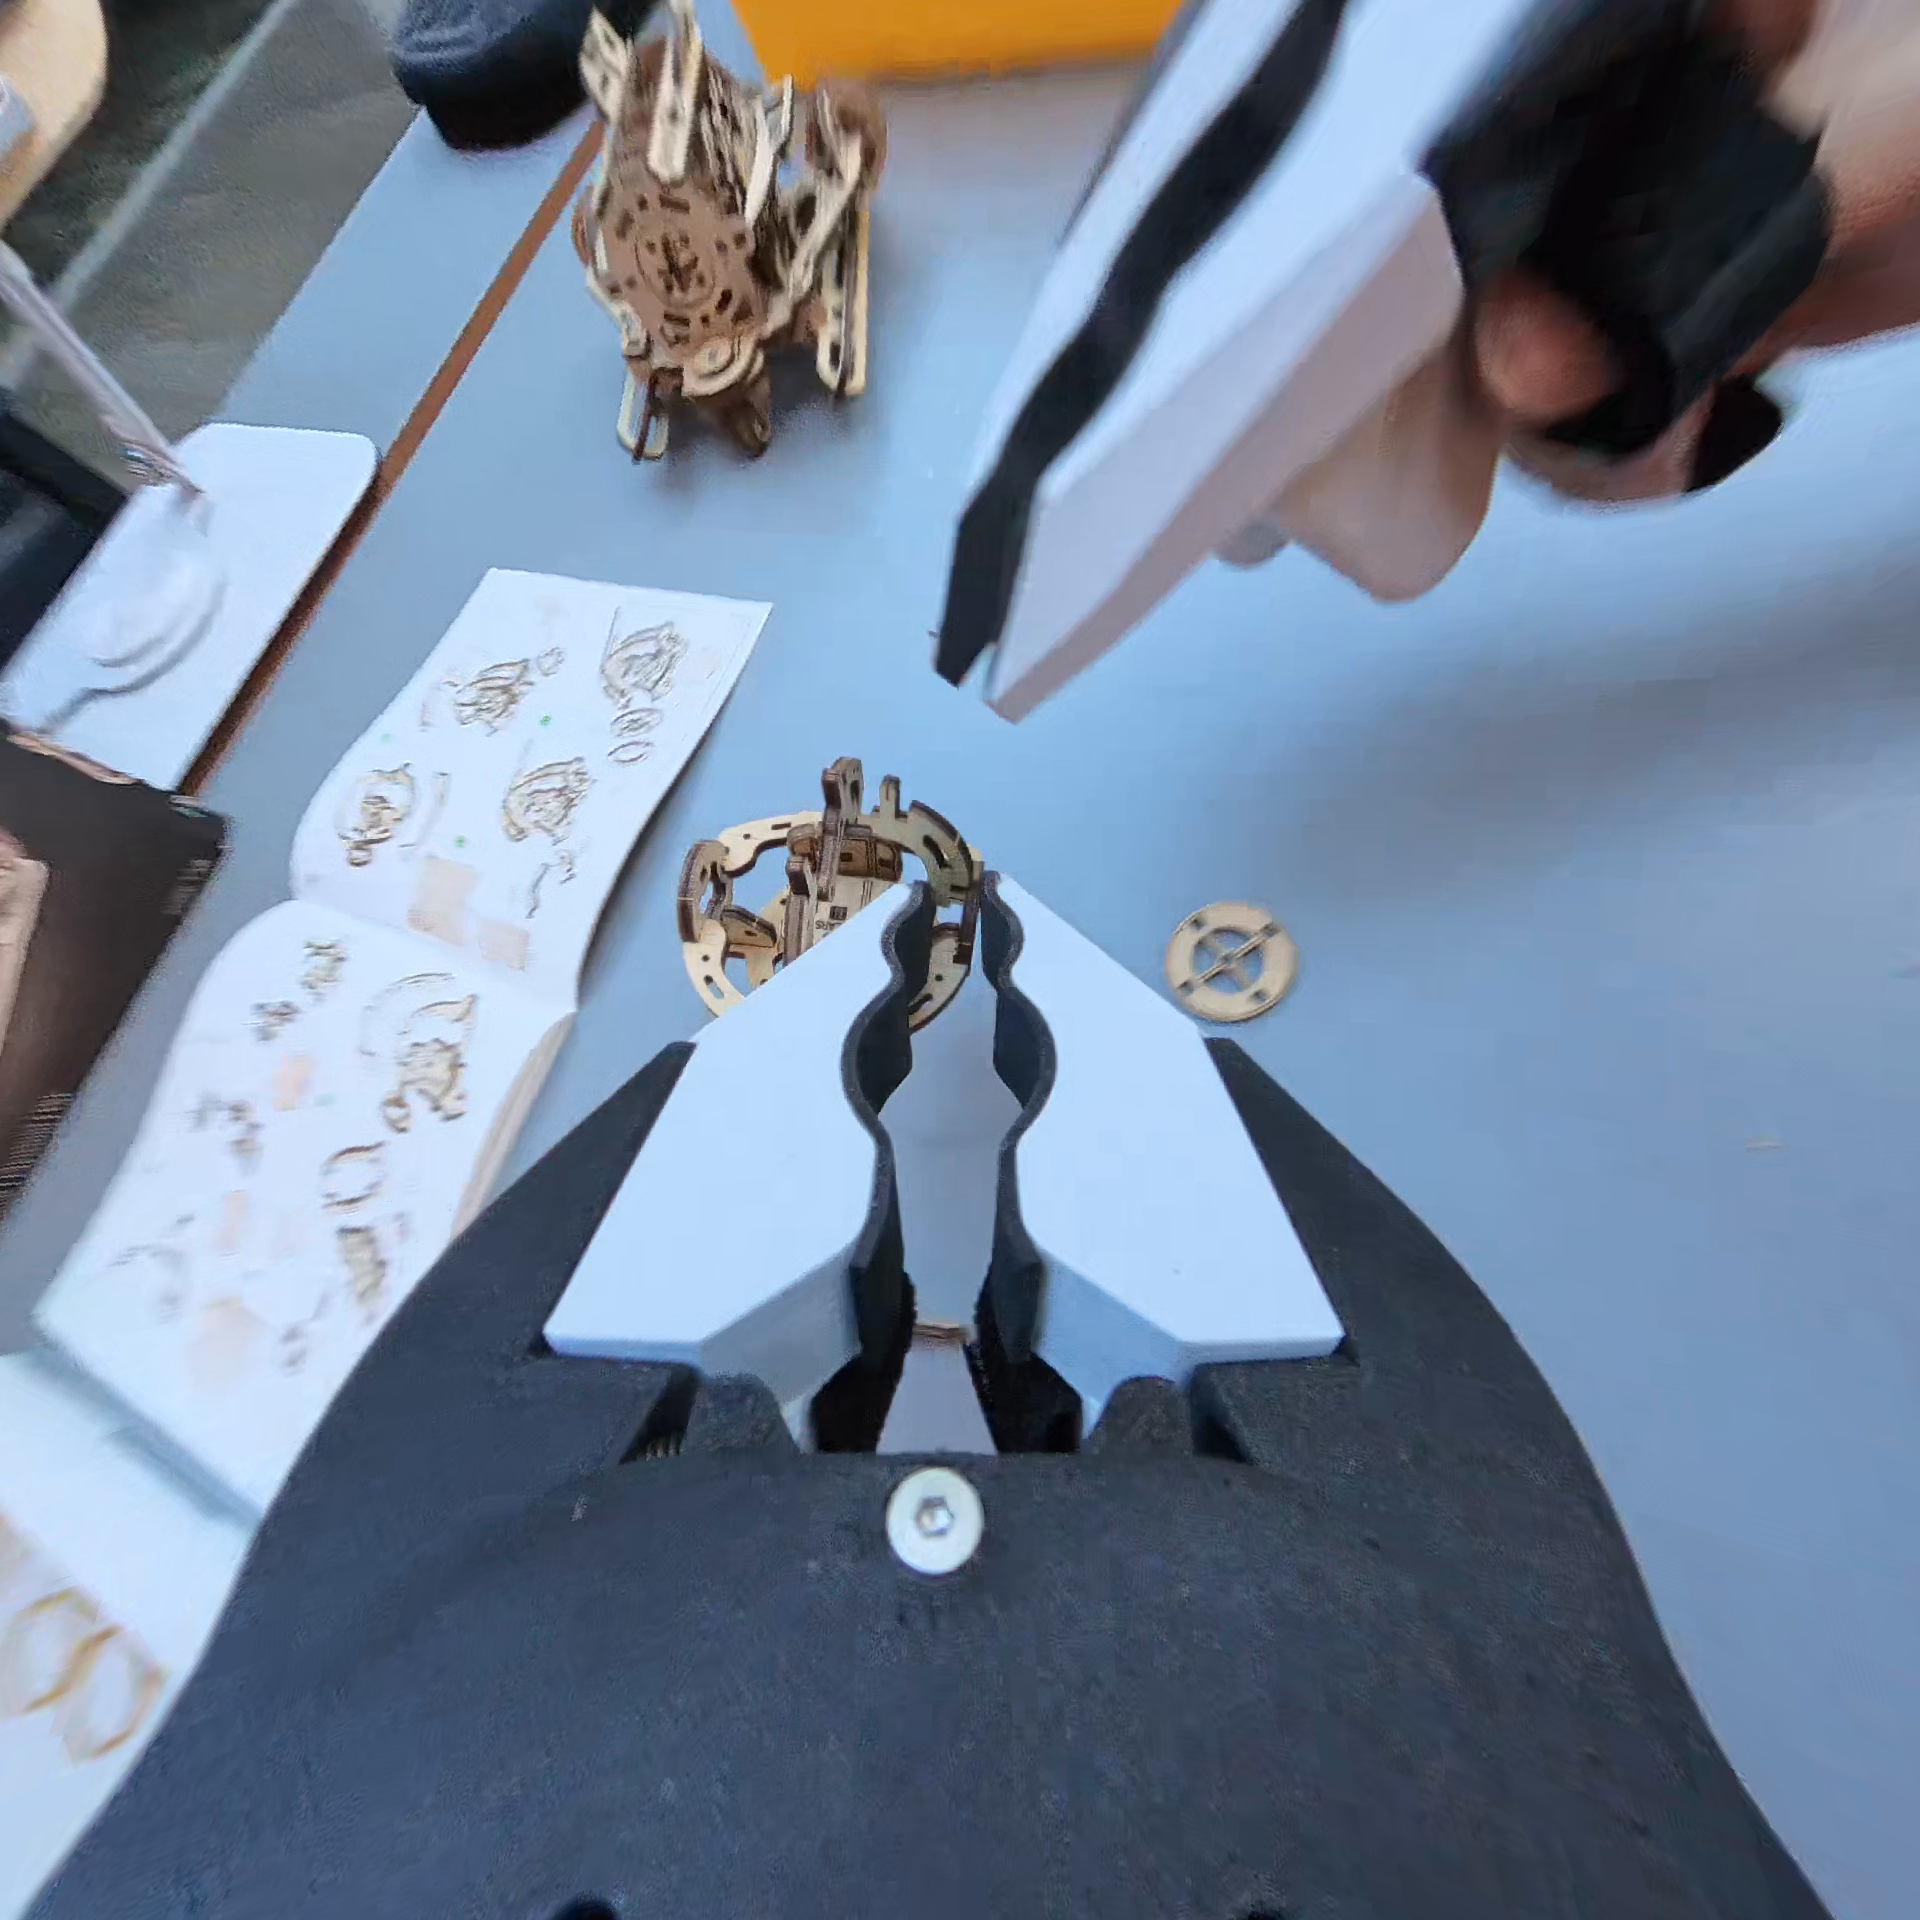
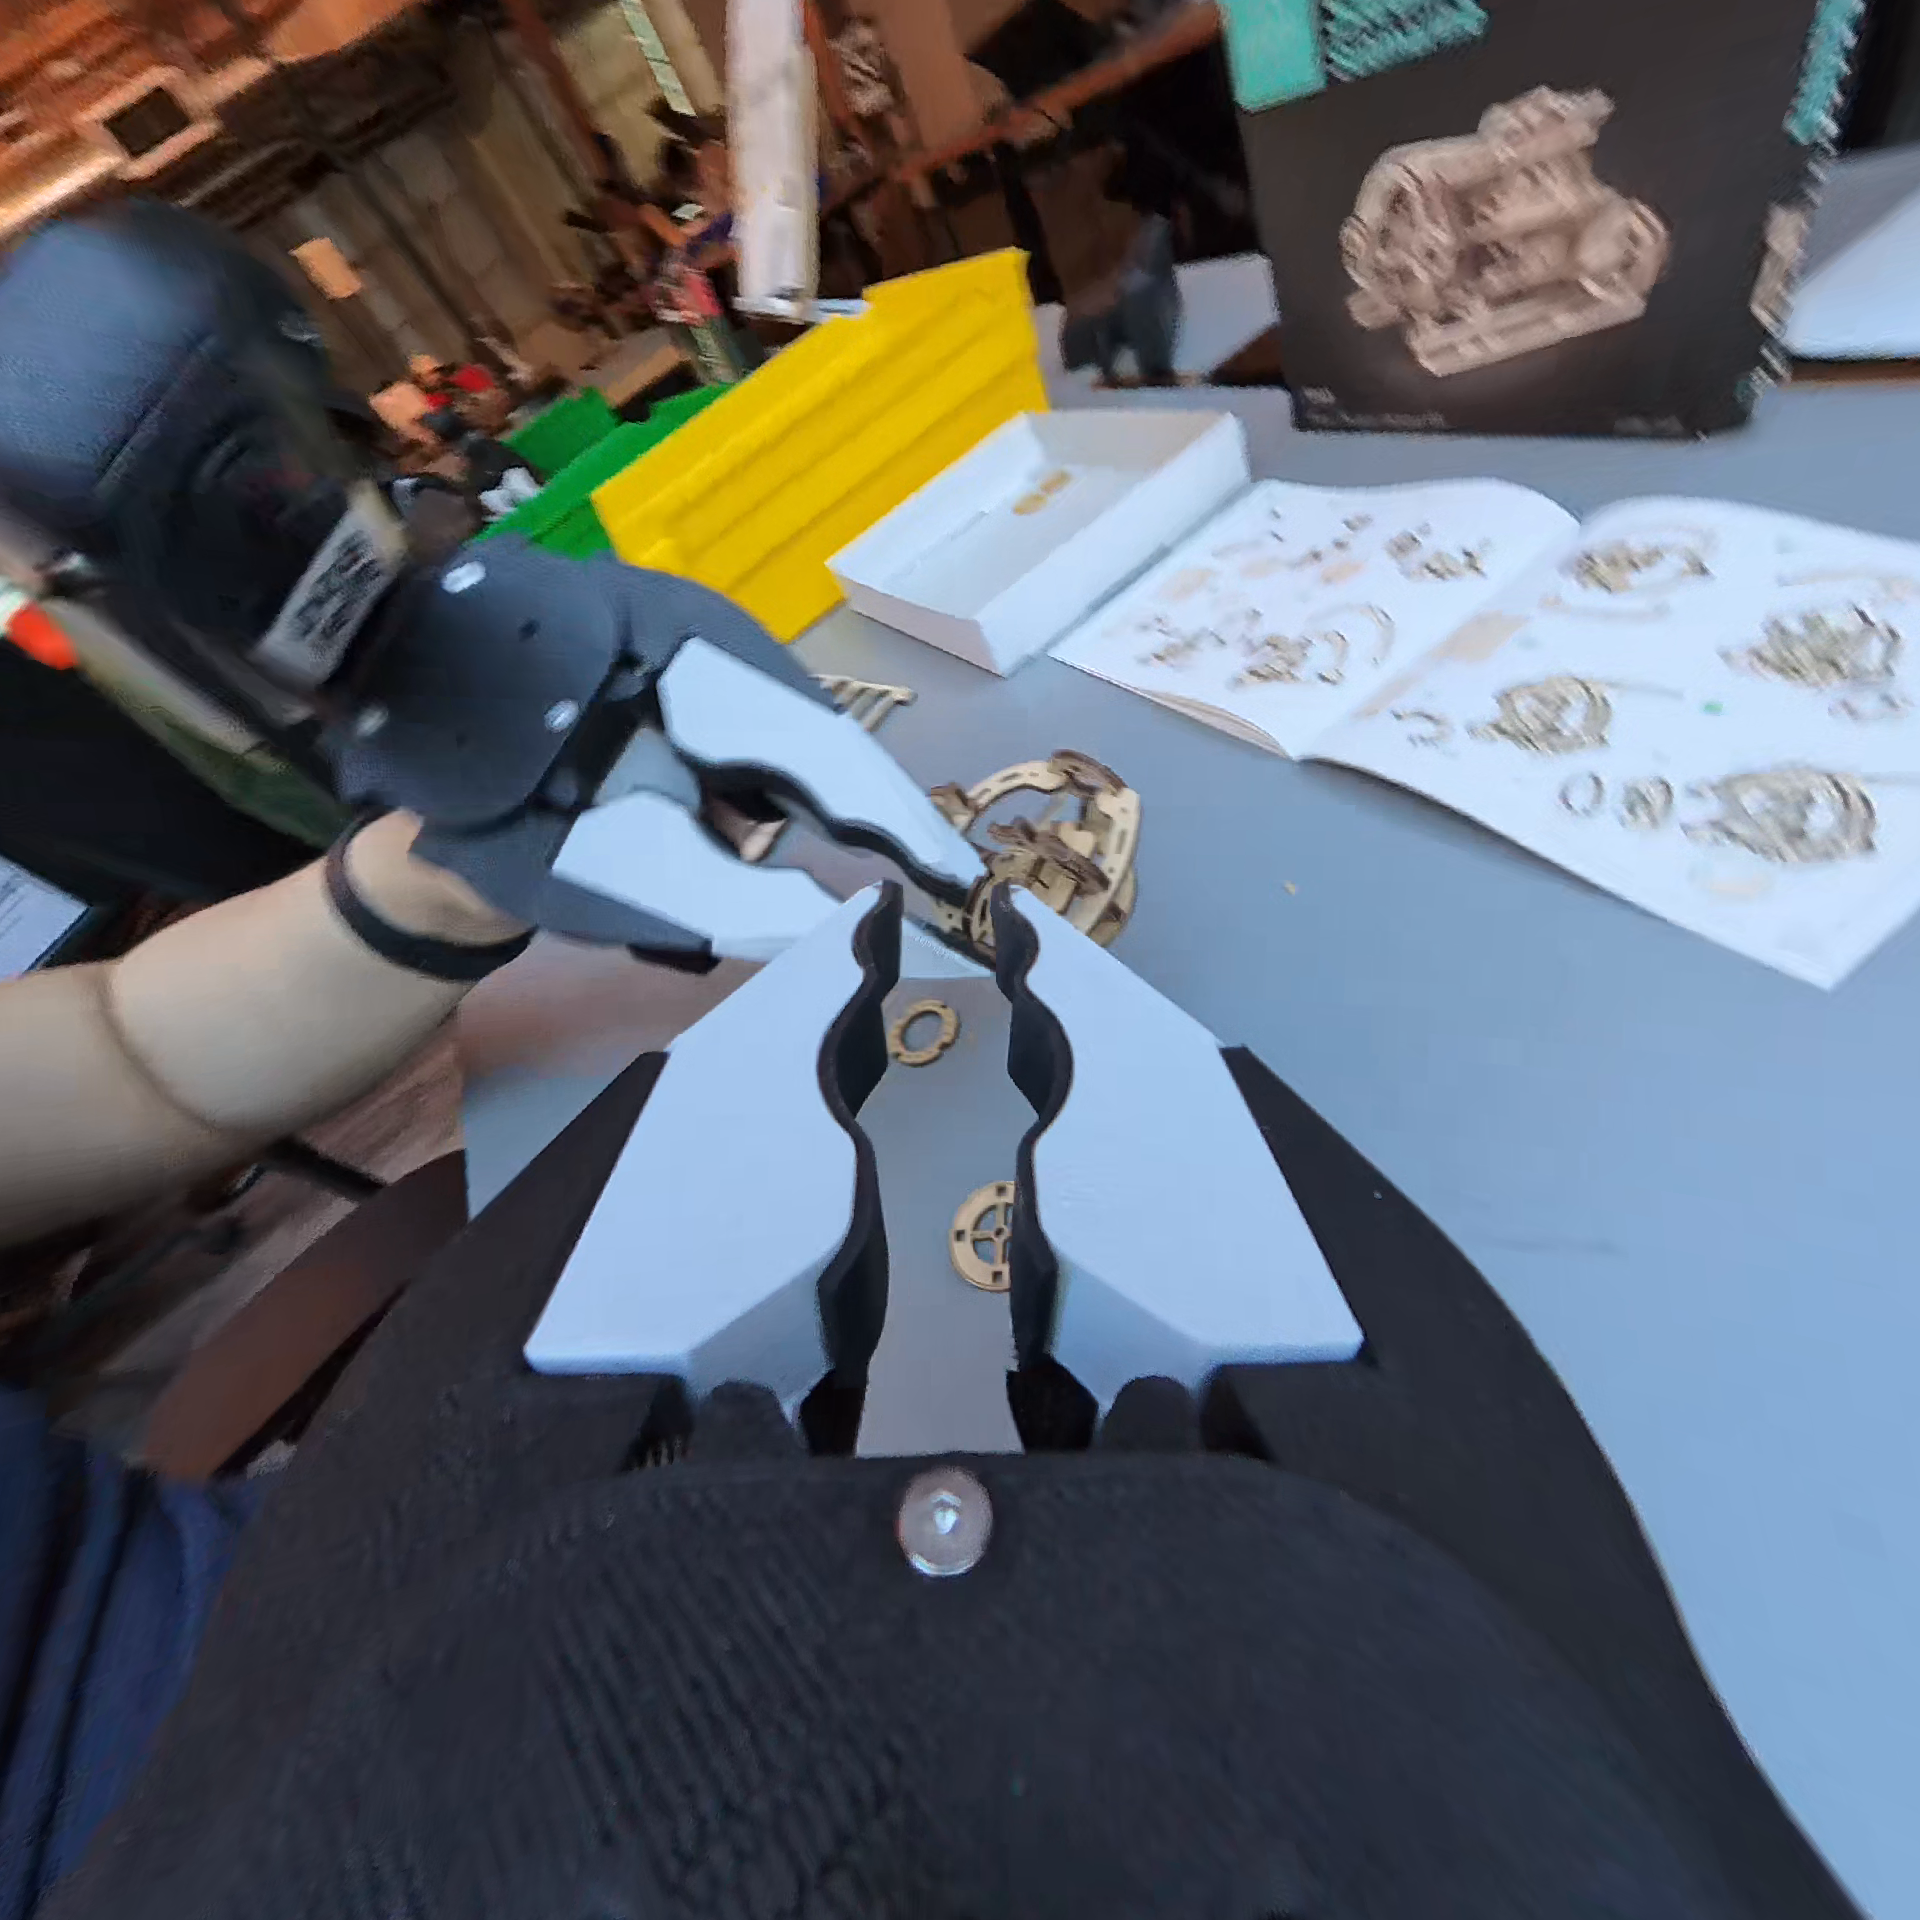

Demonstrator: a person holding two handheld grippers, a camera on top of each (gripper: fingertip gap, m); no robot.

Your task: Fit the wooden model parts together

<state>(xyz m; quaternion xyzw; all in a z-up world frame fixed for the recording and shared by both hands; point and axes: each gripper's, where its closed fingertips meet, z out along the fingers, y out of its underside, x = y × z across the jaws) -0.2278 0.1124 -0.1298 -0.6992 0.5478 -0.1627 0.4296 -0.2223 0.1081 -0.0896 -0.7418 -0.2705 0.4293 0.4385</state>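
In the left wrist view, nearest the camera, the left gripper (image 1: 951,899) has its white fingers drawn in on the rim of the round, openwork plywood sub-assembly (image 1: 831,894) that stands on the grey tabletop (image 1: 1507,1039); the tips pinch a thin curved edge on its near right side, clenched on it, though only a sliver of wood lies between the pads. Just to the right, flat on the table and apart from it, lies a small spoked wooden disc (image 1: 1232,961). A second, toothed wooden ring (image 2: 921,1032) shows in the right wrist view, between that gripper's fingers and nearer the camera than the assembly.

The right gripper (image 1: 971,665) hangs above and beyond the assembly, touching nothing; its tips stand a little apart and carry no part (in its own view the gap is plain, with table showing through).

The parts look like thin laser-cut ply: very light, stiff across the sheet, but brittle at tabs and slots, and apt to skid on the smooth table. I would hold the assembly by its stout outer ring, not the slender inner uprights, and take the loose disc by its rim, edge-on.

Left of the assembly lies an open white instruction booklet (image 1: 436,935). Farther back stands a taller finished wooden model (image 1: 717,239), with a yellow bin (image 1: 935,36) beyond.
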